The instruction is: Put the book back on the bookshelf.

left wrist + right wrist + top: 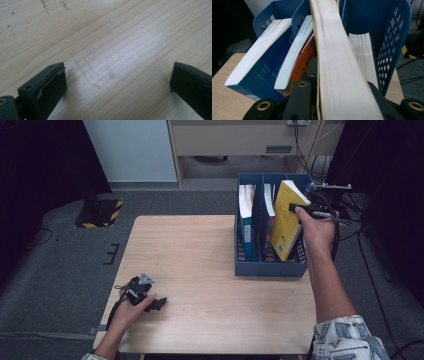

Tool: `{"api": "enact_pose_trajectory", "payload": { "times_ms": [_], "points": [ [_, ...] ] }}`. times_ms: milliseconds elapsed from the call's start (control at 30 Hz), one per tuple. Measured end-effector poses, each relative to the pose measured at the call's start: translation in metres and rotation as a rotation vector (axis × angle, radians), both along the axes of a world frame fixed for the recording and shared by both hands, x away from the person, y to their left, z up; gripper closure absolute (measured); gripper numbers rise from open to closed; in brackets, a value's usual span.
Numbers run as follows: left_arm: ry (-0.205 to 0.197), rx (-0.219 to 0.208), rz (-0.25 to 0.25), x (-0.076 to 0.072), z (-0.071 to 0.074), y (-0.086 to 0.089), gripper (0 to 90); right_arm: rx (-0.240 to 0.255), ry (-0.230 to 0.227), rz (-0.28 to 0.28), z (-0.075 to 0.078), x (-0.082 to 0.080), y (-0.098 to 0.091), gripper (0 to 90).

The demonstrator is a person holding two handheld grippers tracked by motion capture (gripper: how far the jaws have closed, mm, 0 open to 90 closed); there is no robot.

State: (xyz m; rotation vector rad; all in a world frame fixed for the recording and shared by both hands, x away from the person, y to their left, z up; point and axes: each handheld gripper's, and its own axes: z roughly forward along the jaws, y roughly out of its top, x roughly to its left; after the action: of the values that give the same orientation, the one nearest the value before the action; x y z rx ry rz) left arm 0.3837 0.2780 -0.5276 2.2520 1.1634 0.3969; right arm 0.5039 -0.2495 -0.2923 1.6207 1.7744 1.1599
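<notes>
Right gripper (306, 211) jaws clamped on yellow book (287, 220), upper right of the high view, book tilted over the blue file rack (270, 268), right compartment. Blue book (246, 217) and orange book (298, 67) lean in the other compartments. Left gripper (150, 301) jaws wide apart, empty, resting on table (200, 270), lower left.

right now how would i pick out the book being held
Find the blue file rack at the table's far right corner. The yellow book leans in its right-hand slot, clamped by the right gripper. Its neighbours are blue and orange-red.
</notes>
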Motion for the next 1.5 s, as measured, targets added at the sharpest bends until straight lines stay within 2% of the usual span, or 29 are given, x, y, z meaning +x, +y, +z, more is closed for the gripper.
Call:
{"api": "enact_pose_trajectory", "payload": {
  "times_ms": [567, 867, 1200, 1500],
  "points": [
    [0.0, 0.001, -0.001, 0.0, 0.0, 0.0, 0.0, -0.014, -0.017, -0.031, -0.004, 0.011, 0.01, 74.9],
    [0.0, 0.0, -0.002, 0.0, 0.0, 0.0, 0.0, -0.034, -0.02, -0.03, -0.009, 0.016, 0.018, 74.9],
    [0.001, 0.001, -0.003, 0.0, 0.0, 0.0, 0.0, -0.023, -0.015, -0.04, -0.013, 0.02, 0.02, 74.7],
    [-0.002, -0.001, -0.002, 0.0, 0.0, 0.0, 0.0, -0.013, -0.007, -0.05, -0.023, 0.023, 0.022, 74.7]
  ]
}}
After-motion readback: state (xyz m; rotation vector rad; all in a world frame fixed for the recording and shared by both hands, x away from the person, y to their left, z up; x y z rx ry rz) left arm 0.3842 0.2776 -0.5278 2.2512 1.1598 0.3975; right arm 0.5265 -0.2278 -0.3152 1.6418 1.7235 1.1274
